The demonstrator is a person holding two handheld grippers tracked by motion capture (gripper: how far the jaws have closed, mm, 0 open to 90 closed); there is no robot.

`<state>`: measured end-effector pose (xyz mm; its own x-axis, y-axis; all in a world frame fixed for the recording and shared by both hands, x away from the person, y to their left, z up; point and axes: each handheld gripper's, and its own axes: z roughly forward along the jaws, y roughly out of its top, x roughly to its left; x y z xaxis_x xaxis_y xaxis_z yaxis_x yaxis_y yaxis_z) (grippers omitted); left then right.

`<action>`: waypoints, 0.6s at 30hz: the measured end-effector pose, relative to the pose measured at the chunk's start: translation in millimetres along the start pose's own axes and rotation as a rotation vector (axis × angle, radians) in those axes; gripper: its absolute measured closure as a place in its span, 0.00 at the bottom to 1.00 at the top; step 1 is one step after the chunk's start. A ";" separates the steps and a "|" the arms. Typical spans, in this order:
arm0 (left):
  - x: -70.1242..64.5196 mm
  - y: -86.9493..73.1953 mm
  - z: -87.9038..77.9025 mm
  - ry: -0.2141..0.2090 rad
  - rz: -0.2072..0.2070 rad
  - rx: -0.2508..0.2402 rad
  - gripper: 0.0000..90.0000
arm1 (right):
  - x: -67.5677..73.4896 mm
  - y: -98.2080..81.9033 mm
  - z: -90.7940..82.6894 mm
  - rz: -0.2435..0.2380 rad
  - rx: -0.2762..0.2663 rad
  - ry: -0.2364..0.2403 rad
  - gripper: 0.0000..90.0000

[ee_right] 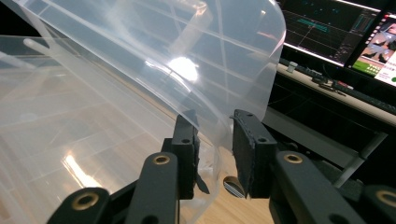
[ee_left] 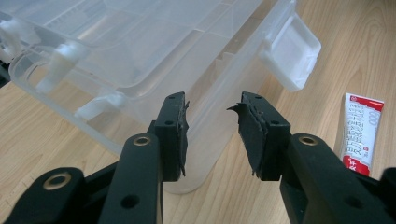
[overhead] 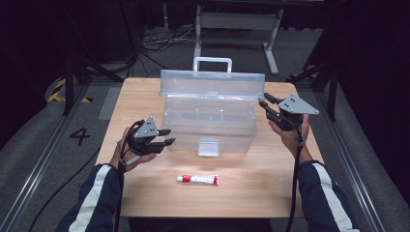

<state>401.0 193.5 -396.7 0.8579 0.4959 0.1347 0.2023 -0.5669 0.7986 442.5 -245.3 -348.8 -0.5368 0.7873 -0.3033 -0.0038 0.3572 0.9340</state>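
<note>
On the left, the left hand-held gripper (overhead: 167,137) hovers just beside the front left corner of the clear plastic box (overhead: 208,128), which stands in the middle of the bench (overhead: 145,193). In the left gripper view its jaws stand spread with nothing between them, the box corner (ee_left: 196,140) just beyond the pads. Nearer the person, a red-and-white tube (overhead: 197,180) lies flat on the bench, apart from the box and in front of its white latch (overhead: 209,146).

The lid (overhead: 212,83) stands raised behind the box, its handle (overhead: 212,62) uppermost. On the right, the right hand-held gripper (overhead: 264,103) is at the lid's right end; in the right gripper view the lid's edge (ee_right: 215,135) runs between the jaws, but whether the pads press on it I cannot tell.

The step in hand looks like opening the box, with the lid held back. The next move probably calls for the free left hand-held gripper to turn to the tube, close on it along its length, and carry it into the box.
</note>
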 end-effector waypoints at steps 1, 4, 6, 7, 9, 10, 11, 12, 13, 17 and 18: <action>-0.5 0.3 0.8 -0.002 -0.001 -0.005 0.69 | -0.5 1.2 0.2 0.005 -0.004 -0.005 0.81; -0.7 1.9 0.8 0.000 -0.002 -0.014 0.68 | -1.3 5.4 2.0 0.005 -0.007 -0.020 0.82; -0.5 3.5 1.7 0.004 -0.001 -0.012 0.65 | -1.9 7.3 3.3 0.004 -0.007 -0.033 0.83; -0.1 4.0 2.3 -0.001 0.001 -0.016 0.65 | -2.7 8.3 4.0 0.010 -0.005 -0.034 0.83; -0.8 5.2 5.4 -0.003 0.004 -0.006 0.65 | -3.3 9.4 5.3 0.014 -0.009 -0.042 0.83; -1.4 5.8 7.9 -0.006 0.009 0.002 0.65 | -3.2 9.9 5.6 0.016 -0.008 -0.046 0.83; -1.4 5.8 7.9 -0.006 0.009 0.002 0.65 | -3.2 9.9 5.6 0.016 -0.008 -0.046 0.83; -1.4 6.4 10.5 -0.011 0.009 0.004 0.65 | -3.1 10.5 6.3 0.017 -0.010 -0.051 0.83; -0.8 7.1 13.1 -0.018 0.013 0.011 0.65 | -2.9 11.2 6.9 0.017 -0.010 -0.057 0.84; 1.2 8.4 20.4 -0.030 0.013 0.027 0.65 | -3.8 13.9 9.3 0.023 -0.010 -0.075 0.84; 1.5 8.8 21.7 -0.033 0.014 0.038 0.65 | -3.8 14.6 9.8 0.025 -0.010 -0.080 0.85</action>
<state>414.4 175.0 -402.2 0.8758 0.4661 0.1258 0.2074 -0.5985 0.7738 452.7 -238.1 -335.9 -0.4673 0.8339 -0.2935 0.0004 0.3322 0.9432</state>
